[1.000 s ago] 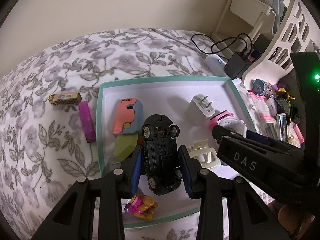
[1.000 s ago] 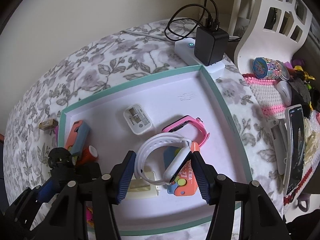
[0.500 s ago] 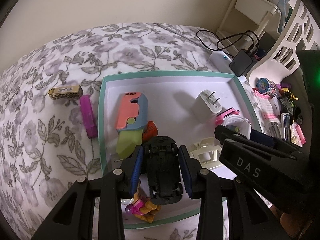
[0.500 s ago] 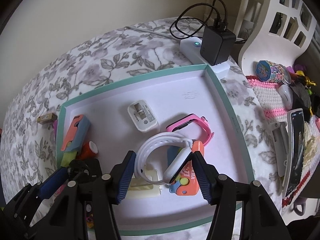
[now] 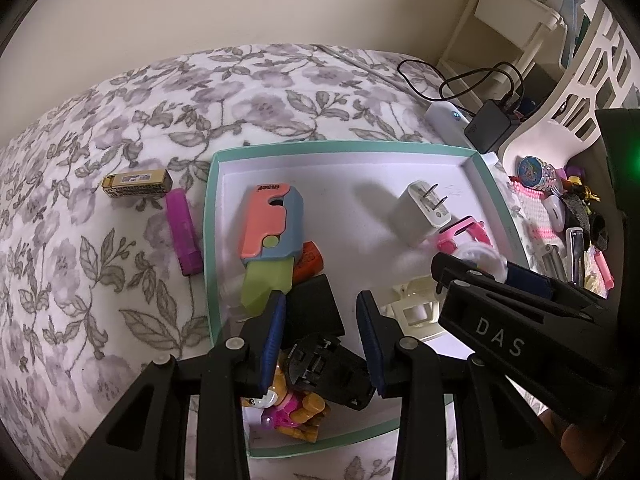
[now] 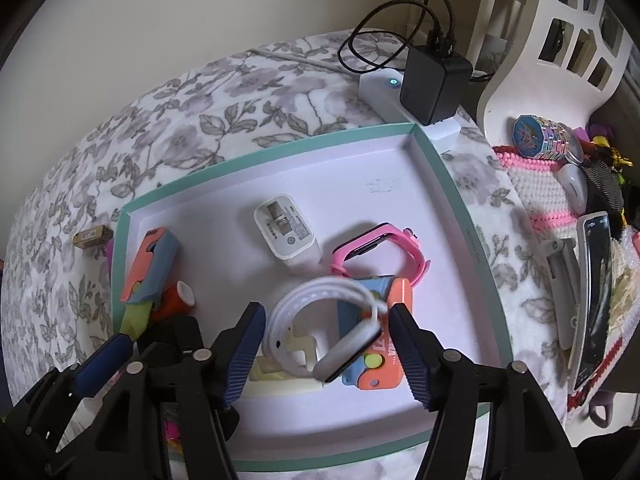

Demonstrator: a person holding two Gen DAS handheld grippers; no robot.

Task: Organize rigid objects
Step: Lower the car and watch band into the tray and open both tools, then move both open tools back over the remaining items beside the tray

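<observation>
The teal-rimmed tray (image 5: pixel 210 216) lies on a floral bedspread (image 5: pixel 100 260), and its far half shows the most bare white floor, between the wall charger (image 5: pixel 420 212) and the far rim.

The left gripper (image 5: pixel 322 334) hangs over the near left part of the tray with its jaws spread. The black toy car (image 5: pixel 320 340) sits between them, tipped up, underside toward the camera, long axis running from 6 to 12 o'clock. Whether the pads touch it cannot be told. A pink and orange toy figure (image 5: pixel 292 416) lies just under the car near the 6 o'clock rim. At 11 o'clock from the car the pink-and-blue folding toy knife (image 5: pixel 272 228) points its green blade toward the gripper.

The right gripper (image 6: pixel 324 328) also stands released, straddling a white smartwatch (image 6: pixel 320 328) whose loop lies with its long axis left to right. A pink smartwatch (image 6: pixel 384 252) lies just beyond, at 1 o'clock.

Outside the left rim, a purple lighter (image 5: pixel 184 232) and a gold box (image 5: pixel 136 184) rest on the bedspread.
</observation>
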